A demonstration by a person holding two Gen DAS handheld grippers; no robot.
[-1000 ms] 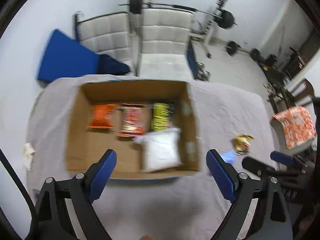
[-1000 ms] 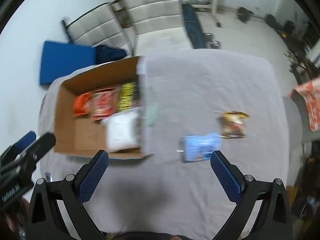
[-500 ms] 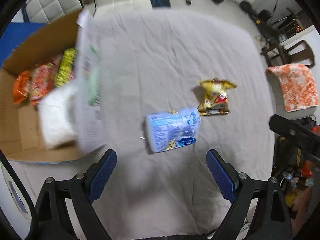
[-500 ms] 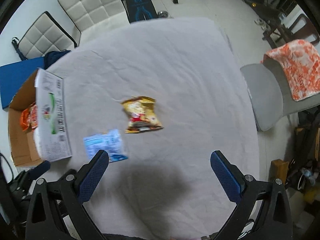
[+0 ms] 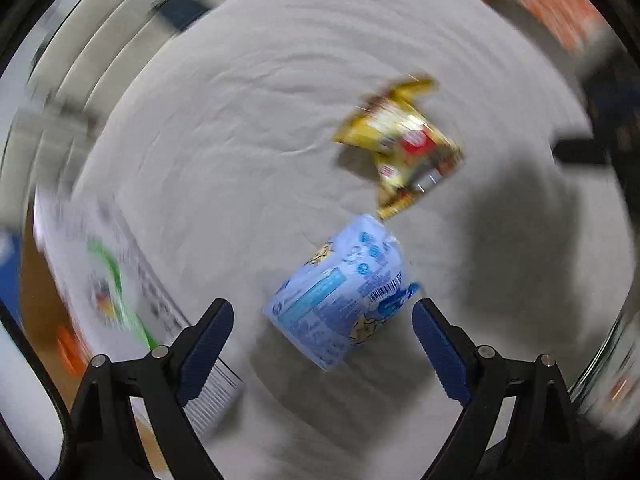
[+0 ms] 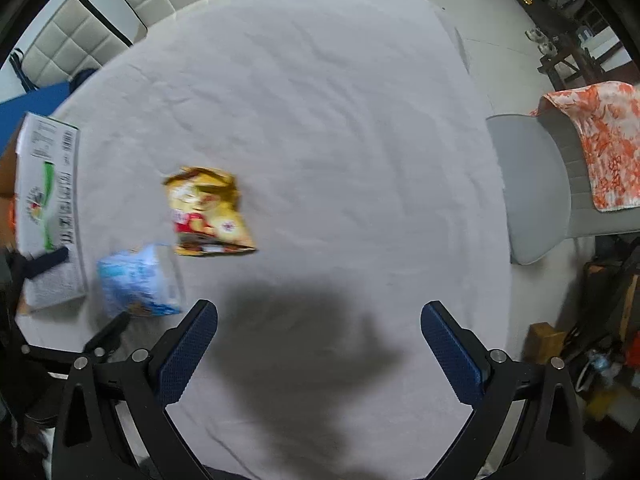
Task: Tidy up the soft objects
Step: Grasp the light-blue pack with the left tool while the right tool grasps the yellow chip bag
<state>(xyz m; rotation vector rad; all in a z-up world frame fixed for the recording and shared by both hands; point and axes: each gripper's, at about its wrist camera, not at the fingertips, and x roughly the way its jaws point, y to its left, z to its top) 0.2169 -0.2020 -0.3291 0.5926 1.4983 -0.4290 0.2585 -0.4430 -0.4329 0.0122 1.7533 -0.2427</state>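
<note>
Grey cloth covers the table (image 6: 340,100), with padded chairs (image 6: 80,36) beyond its far edge and an orange floral cloth (image 6: 600,144) draped over a seat off its right side. Two soft packs lie loose on the cloth toward the left half: a blue pack (image 5: 340,292) and, just beyond it, a yellow snack bag (image 5: 404,148), the two nearly touching at one corner. The left gripper (image 5: 322,340) points down over the blue pack, jaws wide apart, the pack lying between the fingers but not pressed by either. The right gripper (image 6: 320,344) hangs over bare cloth near the front edge, jaws also wide and empty, the yellow bag ahead and to its left. At the table's left edge stands a cardboard box (image 6: 44,208) with a white printed flap; something orange shows inside, though blur hides the rest. Judged from this, part of the sorting seems done, and these two packs are left to go in, the blue one apparently next.
</note>
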